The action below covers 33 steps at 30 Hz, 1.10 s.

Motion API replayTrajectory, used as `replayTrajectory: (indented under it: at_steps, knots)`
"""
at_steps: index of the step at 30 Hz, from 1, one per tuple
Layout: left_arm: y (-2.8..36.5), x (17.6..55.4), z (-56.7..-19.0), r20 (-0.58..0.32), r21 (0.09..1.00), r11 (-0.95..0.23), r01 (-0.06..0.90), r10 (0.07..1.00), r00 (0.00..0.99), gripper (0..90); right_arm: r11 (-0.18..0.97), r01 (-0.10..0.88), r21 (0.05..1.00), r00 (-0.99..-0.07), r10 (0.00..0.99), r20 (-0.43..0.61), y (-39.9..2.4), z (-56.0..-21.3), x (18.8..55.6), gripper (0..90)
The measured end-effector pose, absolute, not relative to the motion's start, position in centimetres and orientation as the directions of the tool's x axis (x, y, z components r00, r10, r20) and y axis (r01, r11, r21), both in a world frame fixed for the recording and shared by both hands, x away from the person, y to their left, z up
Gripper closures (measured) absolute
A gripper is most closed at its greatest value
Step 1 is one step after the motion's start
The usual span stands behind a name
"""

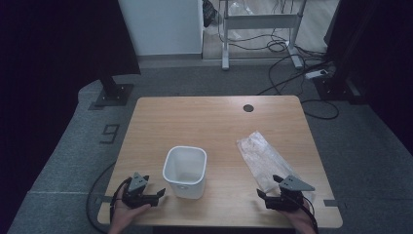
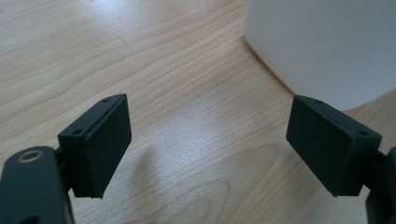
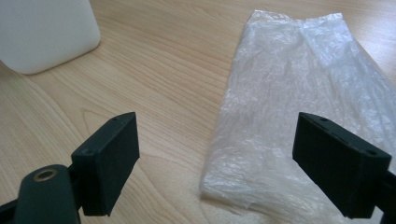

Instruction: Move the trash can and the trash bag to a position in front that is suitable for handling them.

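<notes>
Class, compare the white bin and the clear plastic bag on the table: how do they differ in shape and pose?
The white bin stands upright and open-topped; the plastic bag lies flat. The bin is opaque and smooth-walled; the bag is see-through and crinkled. Both rest on the wooden table, untouched.

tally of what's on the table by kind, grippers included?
White bin: 1
Clear plastic bag: 1
Grippers: 2, the left gripper and the right gripper, both open and holding nothing
Total: 4

This looks like a lab or office room. It has a wooden table (image 1: 214, 122), grey carpet (image 1: 73, 151) and cables (image 1: 292, 78) on the floor.
</notes>
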<state>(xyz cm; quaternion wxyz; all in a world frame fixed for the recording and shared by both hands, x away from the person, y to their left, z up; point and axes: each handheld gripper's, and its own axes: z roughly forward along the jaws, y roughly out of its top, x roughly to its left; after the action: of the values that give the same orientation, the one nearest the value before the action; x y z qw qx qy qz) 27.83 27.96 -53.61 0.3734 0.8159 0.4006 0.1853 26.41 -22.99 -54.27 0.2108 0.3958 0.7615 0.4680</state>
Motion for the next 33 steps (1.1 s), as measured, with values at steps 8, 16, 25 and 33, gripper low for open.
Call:
replayTrajectory:
  at_steps: [8,16,25,33]
  knots:
    - [27.1,27.4,-53.5,-0.008,0.765,-0.445,0.465,0.716,0.698,13.8,0.249,0.407,0.879,-0.59,0.806,0.045,-23.4,-54.3,26.4,14.5]
    - [23.7,27.2,-53.0,0.027,0.779,-0.49,0.391,0.649,0.76,13.3,0.246,0.409,0.879,-0.589,0.807,0.048,-23.4,-54.3,26.4,14.5]
    - [19.8,27.9,-52.7,0.05,0.781,-0.506,0.367,0.635,0.771,7.9,0.248,0.415,0.875,-0.595,0.802,0.055,-23.1,-54.5,26.5,14.5]
    - [16.3,29.2,-52.7,0.068,0.78,-0.501,0.375,0.664,0.745,9.2,0.232,0.413,0.881,-0.587,0.808,0.063,-23.5,-54.2,26.4,14.5]
